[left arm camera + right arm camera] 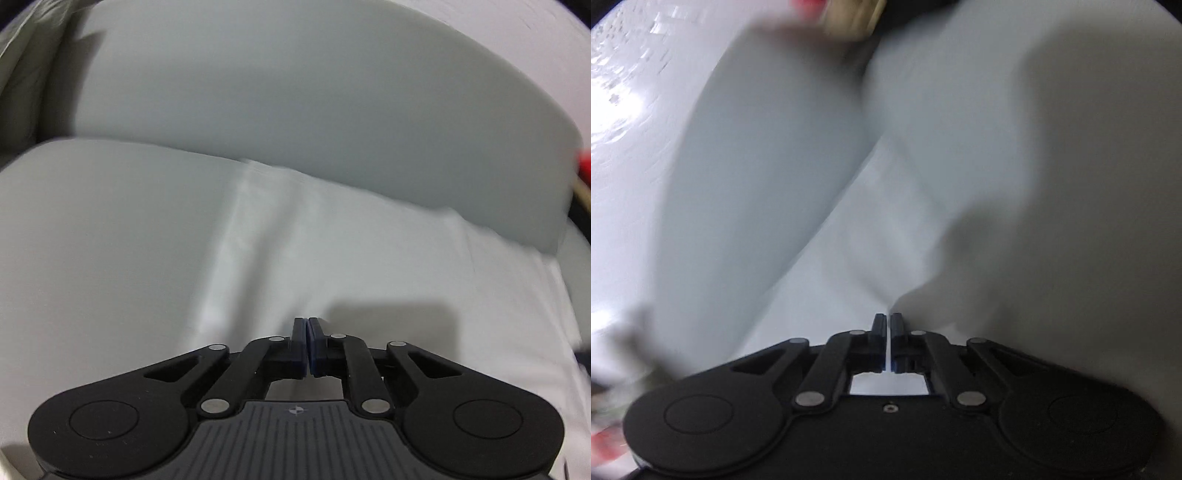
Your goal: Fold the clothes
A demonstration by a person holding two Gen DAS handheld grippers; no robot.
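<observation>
garment: pale grey-white cloth (258,240), fills nearly all of both views, so I honestly can't say what kind of clothing it is. In the left wrist view there's a smooth folded-over band across the top and a flatter layer below it with a soft crease running down toward the gripper. In the right wrist view the same cloth (768,166) hangs or stretches in two broad panels that meet in a V just above the fingertips.
surface: glossy white tabletop (624,110) showing at the left edge of the right wrist view, with bright glare on it. Pretty blurry.
left gripper: black, at the bottom of its view (307,321), fingers pressed together right at the cloth. Can't tell if any fabric is actually caught between them.
right gripper: also black (887,317), fingers closed down to a thin slit, and the cloth tapers to a point right at the tips, so it looks like it's pinching a bit of the garment.
odd bits: a red blur (583,166) at the right edge of the left view; too smeared to identify.
</observation>
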